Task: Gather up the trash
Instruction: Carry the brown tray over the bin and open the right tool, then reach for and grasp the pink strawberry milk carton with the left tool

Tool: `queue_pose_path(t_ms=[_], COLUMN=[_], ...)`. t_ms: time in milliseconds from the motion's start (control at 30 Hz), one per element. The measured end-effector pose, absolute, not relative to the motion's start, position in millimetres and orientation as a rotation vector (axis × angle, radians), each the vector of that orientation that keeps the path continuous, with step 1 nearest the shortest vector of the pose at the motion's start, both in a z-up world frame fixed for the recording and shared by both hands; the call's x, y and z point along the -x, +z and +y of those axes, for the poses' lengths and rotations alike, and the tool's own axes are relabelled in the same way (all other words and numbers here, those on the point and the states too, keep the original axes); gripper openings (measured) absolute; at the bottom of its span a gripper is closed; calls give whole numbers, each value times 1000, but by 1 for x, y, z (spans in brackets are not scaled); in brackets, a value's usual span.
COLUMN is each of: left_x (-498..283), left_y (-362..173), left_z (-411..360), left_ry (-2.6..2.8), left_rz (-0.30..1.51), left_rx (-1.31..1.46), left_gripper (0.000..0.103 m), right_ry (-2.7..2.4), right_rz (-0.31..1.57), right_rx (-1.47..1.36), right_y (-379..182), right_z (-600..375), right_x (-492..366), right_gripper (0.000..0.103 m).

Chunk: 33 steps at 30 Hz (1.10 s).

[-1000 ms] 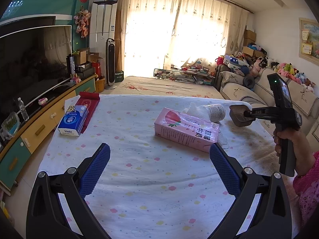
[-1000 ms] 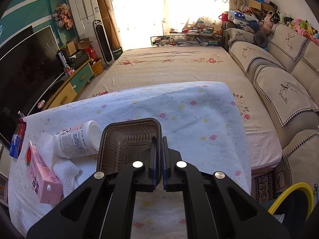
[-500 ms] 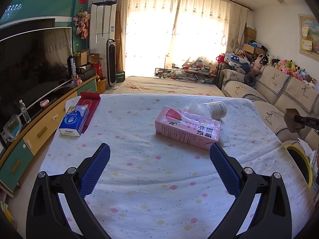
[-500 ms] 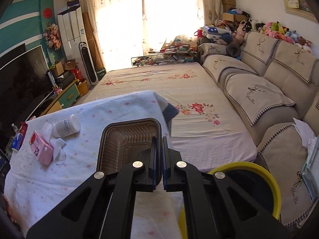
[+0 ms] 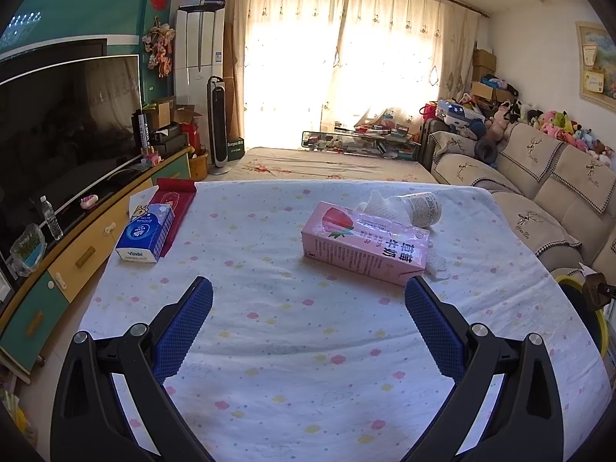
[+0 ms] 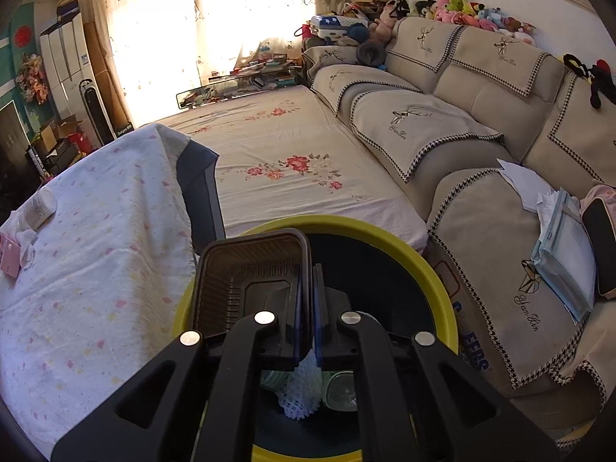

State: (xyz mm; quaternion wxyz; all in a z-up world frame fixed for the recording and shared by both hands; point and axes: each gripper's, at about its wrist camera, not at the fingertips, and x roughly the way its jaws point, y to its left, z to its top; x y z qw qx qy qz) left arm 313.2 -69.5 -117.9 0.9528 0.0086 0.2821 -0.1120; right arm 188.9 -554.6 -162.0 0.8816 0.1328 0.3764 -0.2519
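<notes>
Black hand-held gripper (image 5: 308,323) — blue textured pads, silver screws.

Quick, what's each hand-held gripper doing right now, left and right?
Left hand-held gripper: open, empty, above the table.
Right hand-held gripper: jaws just easing open, brown tray still pinched over the yellow bin.

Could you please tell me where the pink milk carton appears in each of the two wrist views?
Left wrist view: the pink milk carton lies on its side right of centre on the table cloth.
Right wrist view: only its end shows at the far left edge.
Shared landmark: the white bottle lying beside it.
</notes>
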Motion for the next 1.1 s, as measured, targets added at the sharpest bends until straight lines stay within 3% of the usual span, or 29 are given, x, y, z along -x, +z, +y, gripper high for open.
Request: queue_pose_path(t_ms=[33,100,200,433,700,1100], left_x=[-313,-314,-314,-313,-330,-413], left_y=[-118,-118,-118,-120,-126,-133], left_z=[-69,-70,-71,-74,-78,-104], left_ry=[-228,-229,-232,-236,-355,-522], left_rz=[574,575,575,578,681,795], left_rx=[-18,-18,-24,-37,24,-63], left_gripper=[98,98,98,98,98,98], right_ry=[-531,-538,-528,-335,-173,-157], right_rz=[782,771,734,583,563,596], right_rx=[-284,-302,-328,-301,-236,-223], right_y=[-163,-164,-152,-89,-88,-110], right_z=[-556,-558,-555,-491,-410,-399], right_x=[-187,-184,-183,-223,-290,-297], right_gripper=[19,28,29,42,44,44])
